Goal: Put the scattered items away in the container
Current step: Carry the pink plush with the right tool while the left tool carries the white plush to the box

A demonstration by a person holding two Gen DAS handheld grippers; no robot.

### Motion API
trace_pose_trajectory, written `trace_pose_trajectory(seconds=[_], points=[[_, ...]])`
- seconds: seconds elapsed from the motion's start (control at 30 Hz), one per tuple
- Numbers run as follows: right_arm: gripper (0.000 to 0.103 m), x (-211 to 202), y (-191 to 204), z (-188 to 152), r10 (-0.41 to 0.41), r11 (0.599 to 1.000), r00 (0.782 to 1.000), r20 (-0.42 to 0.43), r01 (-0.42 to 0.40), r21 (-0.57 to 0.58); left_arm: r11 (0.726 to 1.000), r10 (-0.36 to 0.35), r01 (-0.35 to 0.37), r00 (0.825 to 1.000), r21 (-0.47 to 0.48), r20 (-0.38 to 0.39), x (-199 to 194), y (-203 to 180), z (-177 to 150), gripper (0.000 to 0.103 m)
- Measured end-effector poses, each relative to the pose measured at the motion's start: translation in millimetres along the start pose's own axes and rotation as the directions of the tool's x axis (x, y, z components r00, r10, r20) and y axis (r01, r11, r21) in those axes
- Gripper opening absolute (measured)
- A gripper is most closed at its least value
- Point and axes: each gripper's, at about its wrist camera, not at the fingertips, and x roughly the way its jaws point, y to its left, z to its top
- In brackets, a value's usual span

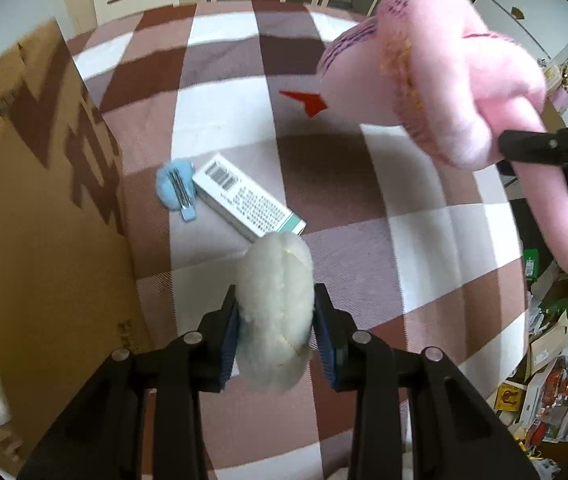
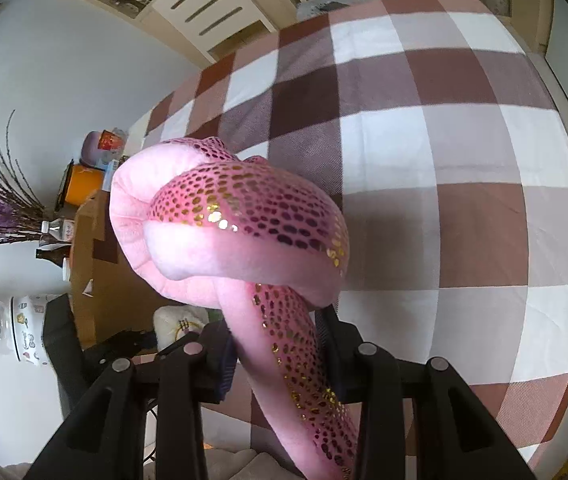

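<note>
My left gripper (image 1: 276, 320) is shut on a white plush toy (image 1: 276, 312), held above the checked cloth. The cardboard box (image 1: 44, 208) stands close on the left. A white carton with a barcode (image 1: 248, 200) and a blue fluffy hair clip (image 1: 176, 190) lie on the cloth ahead. My right gripper (image 2: 280, 344) is shut on a pink plush snake with gold spots (image 2: 240, 224), held in the air; it also shows in the left wrist view (image 1: 435, 76) at upper right. The box also shows in the right wrist view (image 2: 104, 280) at left.
A brown and white checked cloth (image 2: 463, 152) covers the surface. A red paper scrap (image 1: 307, 100) lies on it. Bottles and a vase of dried flowers (image 2: 0, 208) stand beyond the box. Clutter lies on the floor at right (image 1: 551, 380).
</note>
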Motion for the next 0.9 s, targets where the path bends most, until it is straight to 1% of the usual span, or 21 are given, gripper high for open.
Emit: trace_pose_trajectory(seconds=[0.13,0.33,0.5,0.63,0.73,0.9], points=[[0.036,-11,12,-1,0.018,1.0,1.0,0.024,-0.017,-0.013,1.0,0.009,-0.01,0.999,0.028,0.041,-27,-9,4,0.034],[0.036,-27,32,-1,0.029,0.999,0.998,0.054,-0.026,-0.046,0.999,0.021,-0.026,0.994,0.042,0.108,-70,-8,8,0.034],[0.036,-35,52,2,0.045,0.996,0.997,0.069,-0.039,-0.083,0.999,0.032,-0.038,0.986,0.032,0.161,-103,-4,8,0.034],[0.036,-38,73,8,0.072,0.991,0.995,0.07,-0.063,-0.122,0.999,0.035,-0.038,0.977,0.011,0.21,-130,6,6,0.034],[0.036,-38,91,14,0.095,0.985,0.994,0.058,-0.085,-0.15,0.999,0.042,-0.038,0.97,-0.022,0.24,-150,21,2,0.034],[0.036,-36,126,24,0.111,0.971,0.993,0.048,-0.098,-0.217,0.994,0.089,-0.067,0.957,-0.089,0.276,-179,50,-10,0.034]])
